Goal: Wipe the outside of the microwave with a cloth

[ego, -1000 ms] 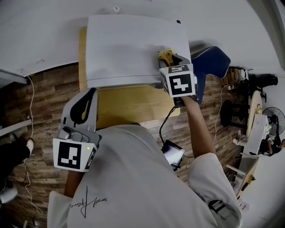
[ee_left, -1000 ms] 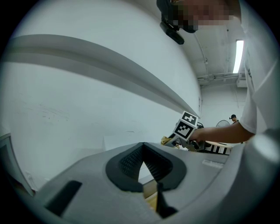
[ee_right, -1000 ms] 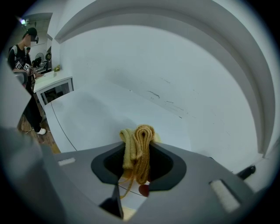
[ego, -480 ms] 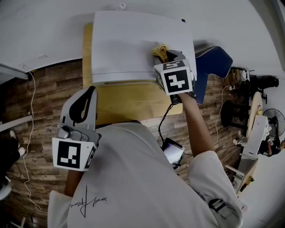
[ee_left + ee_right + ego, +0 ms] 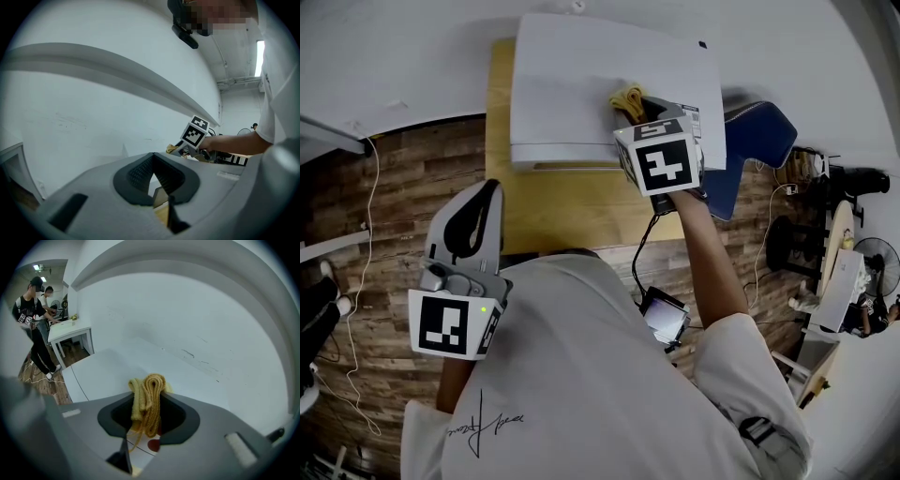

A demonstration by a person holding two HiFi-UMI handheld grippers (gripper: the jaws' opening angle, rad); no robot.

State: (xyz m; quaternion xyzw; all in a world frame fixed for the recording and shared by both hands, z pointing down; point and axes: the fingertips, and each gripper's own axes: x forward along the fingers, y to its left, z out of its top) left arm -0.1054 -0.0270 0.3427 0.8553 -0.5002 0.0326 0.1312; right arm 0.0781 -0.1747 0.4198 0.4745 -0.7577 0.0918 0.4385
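a: what's on your left?

b: my left gripper (image 5: 487,192) hangs close to my body, beside the left edge of the tabletop (image 5: 572,211) and well apart from the microwave. its jaws are closed together with nothing between them. i judge it's parked there only to keep out of the wiping path.

a: and the microwave?

b: the microwave (image 5: 572,84) is a plain white box with a flat, smooth top. it sits at the back of the pale wooden tabletop, against the white wall. a hard panel like that should let a cloth glide.

a: where's the cloth?

b: the cloth (image 5: 149,394) is yellow, ribbed and soft-looking, bunched into thick folds. my right gripper (image 5: 642,105) has its jaws clamped on the bundle. the folds poke past the tips onto the microwave's top, toward its right side. held bunched, it makes a soft pad to press with, i think, and keeps the hard jaws off the panel.

a: further right?

b: a blue chair (image 5: 750,141), just beside the tabletop and out of the way.
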